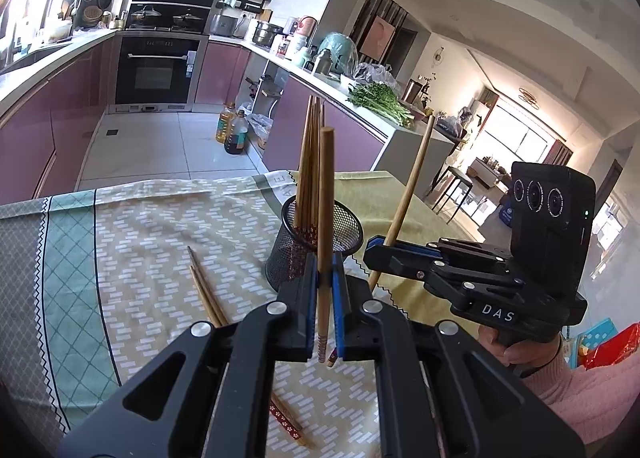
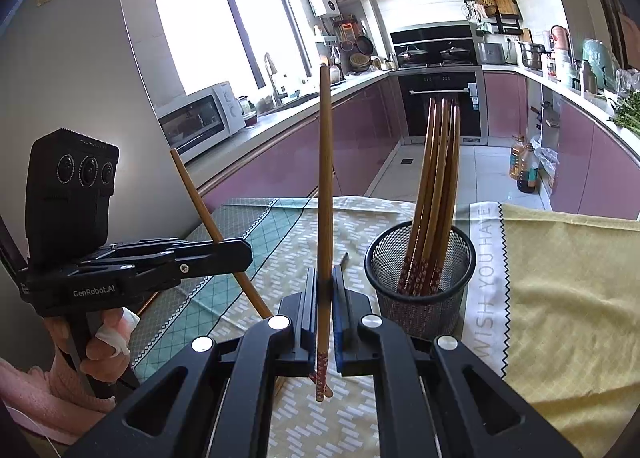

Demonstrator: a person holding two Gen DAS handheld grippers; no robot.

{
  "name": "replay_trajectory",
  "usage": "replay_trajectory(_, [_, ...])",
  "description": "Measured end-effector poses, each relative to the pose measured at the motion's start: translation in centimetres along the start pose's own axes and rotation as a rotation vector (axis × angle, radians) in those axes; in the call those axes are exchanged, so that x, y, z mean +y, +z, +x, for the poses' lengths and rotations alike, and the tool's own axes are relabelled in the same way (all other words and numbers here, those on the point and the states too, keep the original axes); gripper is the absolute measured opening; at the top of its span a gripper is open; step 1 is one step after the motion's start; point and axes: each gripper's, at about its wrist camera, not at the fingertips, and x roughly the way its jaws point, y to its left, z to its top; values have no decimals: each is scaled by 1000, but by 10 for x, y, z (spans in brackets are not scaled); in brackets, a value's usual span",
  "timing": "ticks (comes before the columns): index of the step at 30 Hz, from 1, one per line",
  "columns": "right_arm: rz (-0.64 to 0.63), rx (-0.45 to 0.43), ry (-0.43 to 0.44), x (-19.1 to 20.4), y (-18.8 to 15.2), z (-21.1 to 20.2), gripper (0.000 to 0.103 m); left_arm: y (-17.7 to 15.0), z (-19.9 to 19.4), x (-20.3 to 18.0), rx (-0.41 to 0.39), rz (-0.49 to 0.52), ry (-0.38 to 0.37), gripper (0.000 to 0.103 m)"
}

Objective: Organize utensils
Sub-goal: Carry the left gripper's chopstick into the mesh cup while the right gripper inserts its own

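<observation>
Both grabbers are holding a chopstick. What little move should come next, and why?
Probably lift the left gripper so its chopstick clears the mesh cup's rim. The cup, already holding chopsticks, sits just ahead; the right gripper is shut on another.

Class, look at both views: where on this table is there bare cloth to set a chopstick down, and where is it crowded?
Free: the yellow cloth right of the mesh holder, and the green-bordered cloth at far left. Crowded: around the holder, where both tools hold chopsticks, and near the loose chopsticks lying left of it.

Wooden chopsticks [image 1: 326, 194], black wire-mesh metal cup [image 1: 344, 224], matt cloth [image 1: 160, 226].
</observation>
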Motion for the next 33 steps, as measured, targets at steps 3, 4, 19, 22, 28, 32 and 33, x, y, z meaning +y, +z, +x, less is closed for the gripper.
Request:
replay_trajectory(3, [-4,-8,-5,-1,3,-1,6,4,0,-1,-7,6,0,7])
replay_trajectory(4, [-5,-11,-8,0,4,-2,6,5,1,-2,-9,9,1,7])
replay_trajectory(19, [-22,-51,-26,-1,15,-8,6,20,3,-13,-34,56,10,7])
replay_trajectory(22, [-23,-58,-29,-2,18,-9,6,24,3,-15,-38,63,10,7])
replay_trajectory(28, [-29,-68,-34,-2,22,-11,6,31,3,-18,-49,74,13,7])
replay_trajectory(32, [-28,-74,-36,-3,25,-12,6,36,3,-20,-55,80,13,7])
replay_trajectory(33, [-28,-75,-37,-3,25,-13,6,38,3,-21,-56,82,15,7])
